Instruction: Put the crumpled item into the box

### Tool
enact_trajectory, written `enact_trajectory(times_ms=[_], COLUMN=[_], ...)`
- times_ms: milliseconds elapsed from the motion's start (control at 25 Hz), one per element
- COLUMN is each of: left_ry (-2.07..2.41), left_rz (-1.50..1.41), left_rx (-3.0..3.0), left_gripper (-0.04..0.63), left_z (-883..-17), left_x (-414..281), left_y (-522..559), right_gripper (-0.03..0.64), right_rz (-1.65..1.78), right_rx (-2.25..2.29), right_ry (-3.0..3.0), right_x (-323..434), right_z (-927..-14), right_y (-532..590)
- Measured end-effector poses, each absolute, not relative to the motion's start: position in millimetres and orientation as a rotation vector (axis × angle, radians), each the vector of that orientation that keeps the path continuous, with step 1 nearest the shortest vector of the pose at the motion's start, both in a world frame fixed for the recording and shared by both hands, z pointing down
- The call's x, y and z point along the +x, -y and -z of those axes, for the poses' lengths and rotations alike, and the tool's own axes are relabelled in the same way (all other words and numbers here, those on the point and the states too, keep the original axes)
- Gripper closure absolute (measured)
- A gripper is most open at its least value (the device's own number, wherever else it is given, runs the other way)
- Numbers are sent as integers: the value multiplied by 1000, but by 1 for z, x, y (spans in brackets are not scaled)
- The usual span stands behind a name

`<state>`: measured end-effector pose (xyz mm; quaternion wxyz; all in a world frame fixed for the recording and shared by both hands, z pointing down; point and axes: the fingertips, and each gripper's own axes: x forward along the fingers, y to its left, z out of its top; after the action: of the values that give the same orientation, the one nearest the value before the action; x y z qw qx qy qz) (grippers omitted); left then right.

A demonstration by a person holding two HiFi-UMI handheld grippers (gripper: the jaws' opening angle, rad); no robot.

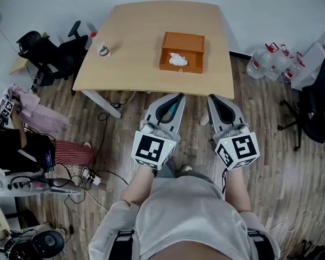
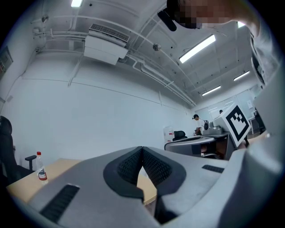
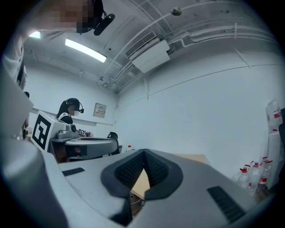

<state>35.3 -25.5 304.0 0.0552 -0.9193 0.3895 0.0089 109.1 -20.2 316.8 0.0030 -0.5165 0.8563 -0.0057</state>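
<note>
Ahead of the jaws: box (image 1: 183, 51) orange; crumpled item (image 1: 177, 59) inside it white; table (image 1: 140, 24) pale wood. Left gripper (image 1: 176, 96) and right gripper (image 1: 212, 97) grey, pads (image 2: 129, 167) black with a fine grid texture, marker cubes (image 1: 152, 149) in black-and-white squares. Floor (image 1: 272, 148) below the jaws grey-brown planks.

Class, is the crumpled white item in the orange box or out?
In: the crumpled item lies on the box floor, inside its walls.

The crumpled item (image 1: 177, 59) in the box (image 1: 194, 48) is too small to identify. At 3 o'clock the edge cuts the chair (image 1: 315, 113).
</note>
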Motion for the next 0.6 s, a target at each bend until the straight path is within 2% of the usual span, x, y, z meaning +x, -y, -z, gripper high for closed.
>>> enact_trajectory(times_ms=[600], left_ry=[-1198], left_rz=[-19], left_rx=[-2778], left_gripper=[581], left_z=[-303], left_x=[34], left_y=[29], right_gripper=[607], right_rz=[25], right_rx=[-1596], right_ry=[-2675], right_x=[110], right_z=[-314], right_y=[26])
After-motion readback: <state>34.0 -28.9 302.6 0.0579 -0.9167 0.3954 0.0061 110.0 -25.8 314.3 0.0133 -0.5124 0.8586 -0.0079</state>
